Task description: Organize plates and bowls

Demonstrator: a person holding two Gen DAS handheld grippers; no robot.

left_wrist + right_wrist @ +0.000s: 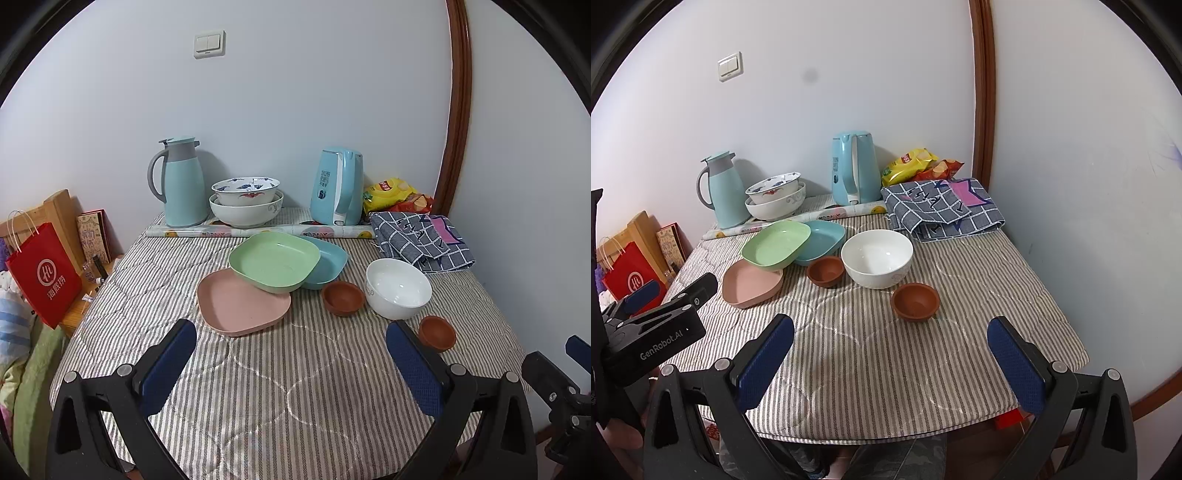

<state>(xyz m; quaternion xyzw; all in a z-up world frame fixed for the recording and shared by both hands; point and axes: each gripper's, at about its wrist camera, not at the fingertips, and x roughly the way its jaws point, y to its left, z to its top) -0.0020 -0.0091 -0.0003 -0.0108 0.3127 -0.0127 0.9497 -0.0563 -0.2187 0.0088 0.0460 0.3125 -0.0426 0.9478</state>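
Note:
On the striped tablecloth [258, 387] lie three square plates: pink [240, 306], green [273, 260] leaning over it, and blue [328, 264] behind. A white bowl [398, 288] stands right of them, with one small brown bowl [342, 297] at its left and another [437, 332] in front. At the back, two patterned bowls [245, 201] are stacked. My left gripper [291, 350] hangs open over the near cloth, empty. My right gripper [892, 347] is open too, just short of the nearer brown bowl [915, 301]. The white bowl [876, 258] and pink plate [751, 284] lie beyond.
A teal thermos jug [183, 184], a rolled mat [258, 232] and a blue kettle [338, 186] line the back wall. Snack bags [395, 194] and a folded checked cloth [421, 240] fill the back right corner. A red paper bag [44, 273] stands left of the table.

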